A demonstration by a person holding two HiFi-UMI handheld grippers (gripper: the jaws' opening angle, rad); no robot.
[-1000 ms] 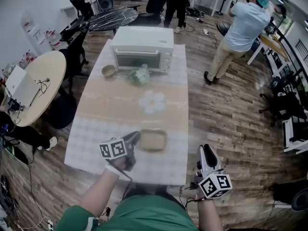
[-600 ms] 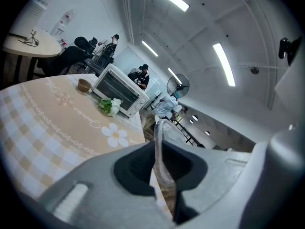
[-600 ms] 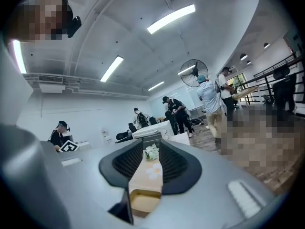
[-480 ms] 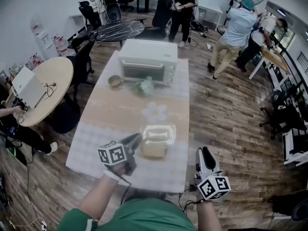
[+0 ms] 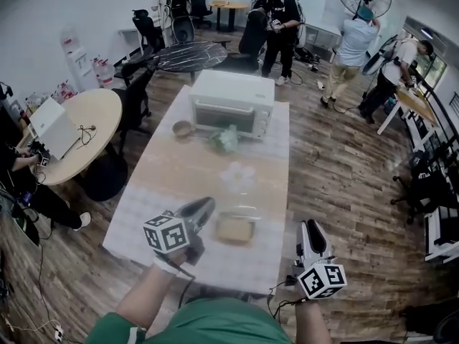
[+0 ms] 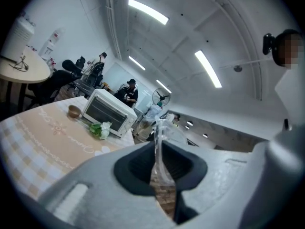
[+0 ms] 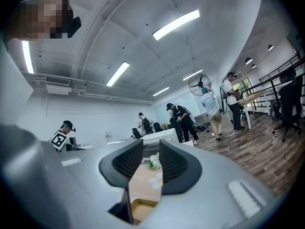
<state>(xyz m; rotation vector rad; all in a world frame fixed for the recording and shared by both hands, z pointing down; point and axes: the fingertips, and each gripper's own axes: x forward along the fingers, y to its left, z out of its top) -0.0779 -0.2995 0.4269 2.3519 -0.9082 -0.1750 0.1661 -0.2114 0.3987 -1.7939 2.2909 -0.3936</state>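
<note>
My left gripper (image 5: pixel 203 205) is clenched on the rim of a clear plastic lid (image 6: pixel 161 144). In the left gripper view its two jaws press together with the thin see-through sheet pinched between them, and the lid sticks up past the tips. From the head view the lid sits at the near end of the table (image 5: pixel 154 192), well in front of the toaster oven (image 5: pixel 232 102), on the oven's centre line. It hangs just over a tan food box (image 5: pixel 235 229), which lies on the checked cloth a little nearer to me than the lid. I cannot tell whether lid and box touch.

My right gripper (image 5: pixel 310 229) is released. In the right gripper view its jaws stand apart with nothing between them, and through the gap I see the tan box, the cloth and the oven far beyond. It hovers off the table's edge, well in front of the oven and to its right, over the wooden floor.

Just in front of the oven's door lies a green and white bunch (image 5: pixel 224 139), and a small brown bowl (image 5: pixel 183 129) stands to the left of the bunch, near the oven's front left corner. Several people stand on the floor behind the oven.
</note>
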